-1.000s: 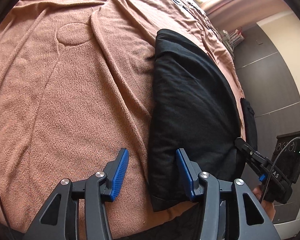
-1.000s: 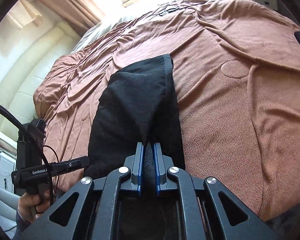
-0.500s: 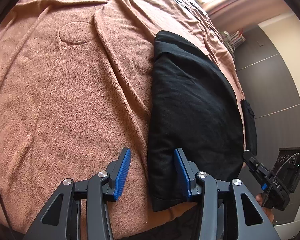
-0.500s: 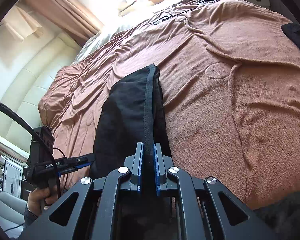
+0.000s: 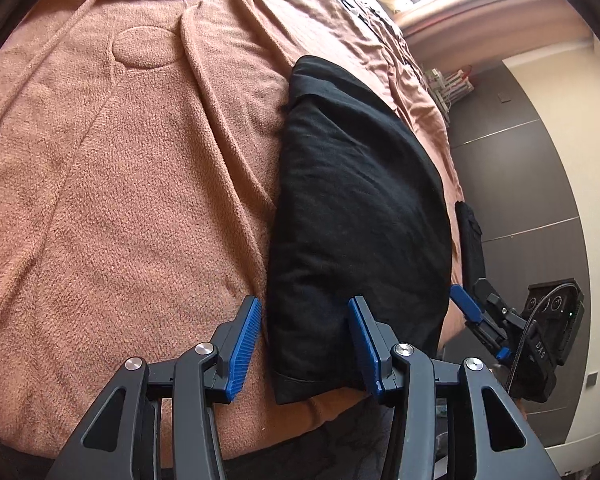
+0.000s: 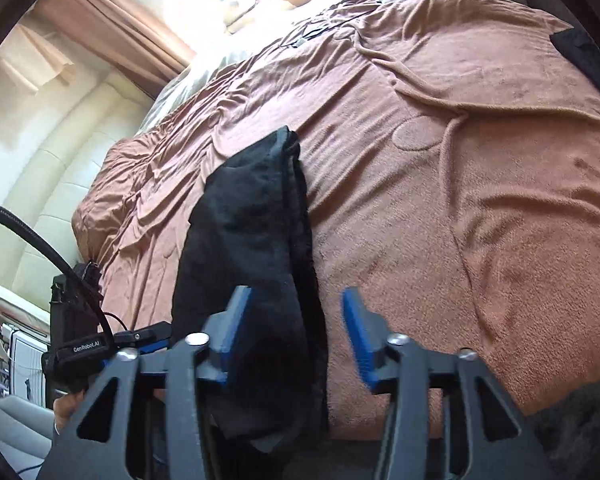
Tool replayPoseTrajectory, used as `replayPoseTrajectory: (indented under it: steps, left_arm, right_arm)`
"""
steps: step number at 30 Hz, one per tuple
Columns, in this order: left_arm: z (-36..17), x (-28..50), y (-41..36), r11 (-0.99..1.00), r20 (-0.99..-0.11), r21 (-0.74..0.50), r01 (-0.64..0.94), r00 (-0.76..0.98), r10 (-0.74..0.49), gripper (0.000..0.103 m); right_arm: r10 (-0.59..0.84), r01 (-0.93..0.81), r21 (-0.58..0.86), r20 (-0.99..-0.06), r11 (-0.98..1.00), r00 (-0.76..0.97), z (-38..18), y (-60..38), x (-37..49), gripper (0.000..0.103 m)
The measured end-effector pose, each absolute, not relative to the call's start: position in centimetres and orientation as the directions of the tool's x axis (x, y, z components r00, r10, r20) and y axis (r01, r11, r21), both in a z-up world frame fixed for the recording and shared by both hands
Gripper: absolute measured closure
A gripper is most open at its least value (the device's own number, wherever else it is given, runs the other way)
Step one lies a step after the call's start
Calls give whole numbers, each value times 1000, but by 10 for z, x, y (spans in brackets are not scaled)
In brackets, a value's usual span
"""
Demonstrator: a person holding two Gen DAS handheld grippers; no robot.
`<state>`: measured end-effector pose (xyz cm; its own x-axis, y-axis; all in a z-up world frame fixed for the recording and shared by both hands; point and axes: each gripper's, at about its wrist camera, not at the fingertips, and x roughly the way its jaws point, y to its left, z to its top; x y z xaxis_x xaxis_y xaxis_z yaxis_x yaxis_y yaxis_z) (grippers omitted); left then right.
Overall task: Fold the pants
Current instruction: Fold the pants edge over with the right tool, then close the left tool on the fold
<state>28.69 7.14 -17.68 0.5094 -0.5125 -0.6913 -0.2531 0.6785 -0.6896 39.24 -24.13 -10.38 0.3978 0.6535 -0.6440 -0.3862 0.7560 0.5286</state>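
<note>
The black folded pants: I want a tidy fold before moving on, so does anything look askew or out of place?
The black folded pants lie in a compact bundle on the brown fleece blanket, but one layer's seamed edge sticks out along the side, not flush. The blanket is creased. Nothing is damaged.

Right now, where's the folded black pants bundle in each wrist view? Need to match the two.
Left wrist view: folded black pants run centre to lower right; near corner between the left gripper fingers, untouched.
Right wrist view: pants run centre to bottom left, between the opening right gripper fingers, pads clear.
Shared landmark: round embossed circle in the brown blanket.
</note>
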Motion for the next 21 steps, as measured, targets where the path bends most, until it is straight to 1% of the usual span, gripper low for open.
replayPoseTrajectory:
  steps: [2,6,13,15,17,18,19,20,21]
  left_arm:
    - [-174,288,71,676,-678,-696,-241,530,-509,55]
    - [-174,296,71,683,-674,-692,-233,548,-496,55]
    - [-184,305,70,661,-666,-710,-243,539,-516,55]
    - [-186,303,66,658,-672,-710,-249,520,-528,55]
    - [-188,299,60,667,-678,-706,-240,502,-537,55]
    - [-188,296,56,675,-684,-699,-235,494,-536,58]
    - [-188,295,54,682,-689,-693,-233,492,-532,65]
    - [-188,293,54,685,-692,-690,-235,490,-530,69]
    - [-188,293,54,681,-691,-693,-236,488,-533,76]
  right_arm:
    - [664,-408,526,-630,746,403,-104,-236,396,39]
    - [684,-430,538,-635,725,358,-116,-217,412,38]
    - [649,-418,510,-684,752,333,-144,-194,442,39]
    - [657,-409,527,-688,745,310,-153,-193,447,48]
    - [693,-398,576,-666,713,276,-159,-190,450,61]
    - [708,-394,596,-655,700,266,-161,-191,451,66]
    - [723,-394,614,-644,684,252,-163,-190,452,70]
    - [720,-394,610,-644,688,259,-162,-189,452,73]
    - [717,-398,605,-646,690,261,-162,-187,452,73]
